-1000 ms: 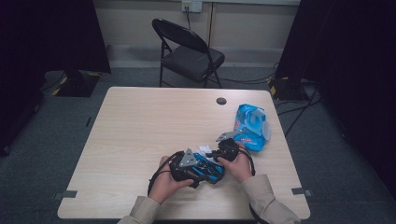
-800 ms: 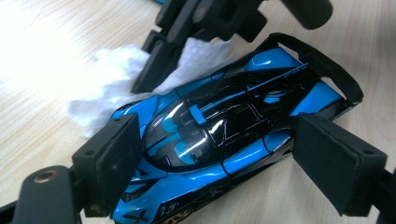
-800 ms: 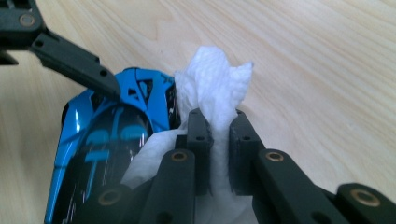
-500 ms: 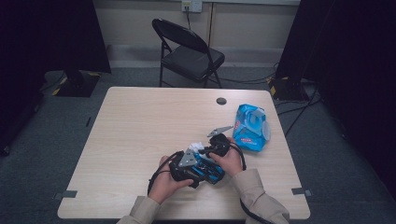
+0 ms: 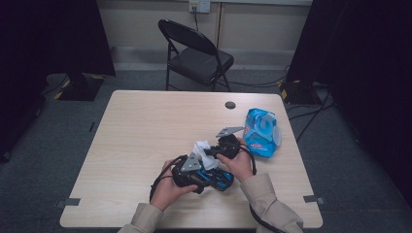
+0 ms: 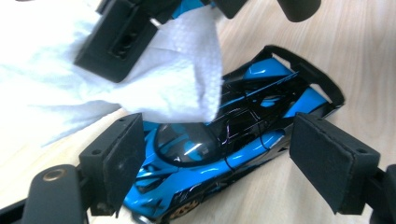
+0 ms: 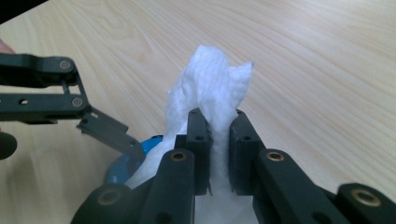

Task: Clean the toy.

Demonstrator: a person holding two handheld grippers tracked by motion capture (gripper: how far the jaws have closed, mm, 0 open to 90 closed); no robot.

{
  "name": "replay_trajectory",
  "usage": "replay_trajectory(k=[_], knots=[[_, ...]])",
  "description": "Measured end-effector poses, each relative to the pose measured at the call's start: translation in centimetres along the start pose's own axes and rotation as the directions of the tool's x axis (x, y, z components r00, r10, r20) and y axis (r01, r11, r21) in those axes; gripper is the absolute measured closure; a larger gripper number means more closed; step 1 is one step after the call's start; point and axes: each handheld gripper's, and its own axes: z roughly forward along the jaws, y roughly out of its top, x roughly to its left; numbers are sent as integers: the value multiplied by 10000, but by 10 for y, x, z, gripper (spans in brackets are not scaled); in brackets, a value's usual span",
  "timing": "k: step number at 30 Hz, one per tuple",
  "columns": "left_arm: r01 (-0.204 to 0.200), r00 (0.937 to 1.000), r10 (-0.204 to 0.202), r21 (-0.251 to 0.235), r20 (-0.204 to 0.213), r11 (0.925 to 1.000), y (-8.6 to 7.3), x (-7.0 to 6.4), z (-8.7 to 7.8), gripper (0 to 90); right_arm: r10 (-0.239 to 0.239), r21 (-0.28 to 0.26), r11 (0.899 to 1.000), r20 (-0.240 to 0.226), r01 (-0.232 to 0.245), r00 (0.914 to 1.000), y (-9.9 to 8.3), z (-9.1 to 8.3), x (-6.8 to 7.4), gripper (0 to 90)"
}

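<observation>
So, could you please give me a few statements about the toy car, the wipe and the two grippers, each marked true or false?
1. The right gripper is shut on the white wipe. True.
2. The left gripper is clamped tight on the blue toy car. False: its jaws stand open on either side of the car.
3. The blue wipes pack lies on the table to the right of the hands. True.
4. The toy car is red. False: it is blue and black.
5. The folding chair stands on the table. False: it stands on the floor beyond it.
</observation>
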Motion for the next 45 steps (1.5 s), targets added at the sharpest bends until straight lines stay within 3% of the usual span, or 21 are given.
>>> replay_trajectory(k=[8,13,16,25,34,41,45], knots=[[37,9998,-37,-16,-193,10000,0,-3,-31,177,-286,-446,9986,-48,283,9996,12,-19,26,818],[228,9990,-228,3,-380,9997,-9,-1,-53,177,-448,-484,9979,-262,435,9987,9,-19,49,817],[541,9979,-545,-134,-353,9984,-16,0,-64,180,-485,-519,9976,-455,461,9978,4,-14,61,815],[754,9946,-746,74,-722,9971,-39,4,-88,193,-675,-307,9974,-819,651,9944,-2,9,89,809],[1084,9876,-1060,143,-1154,9940,-58,11,-108,209,-963,-117,9954,-1260,956,9873,3,45,112,792],[1256,9844,-1205,332,-1281,9915,-71,12,-114,219,-1179,263,9920,-1501,1231,9816,5,64,119,771],[1349,9826,-1297,308,-1326,9904,-74,11,-117,224,-1132,276,9926,-1504,1186,9821,5,66,119,707]])
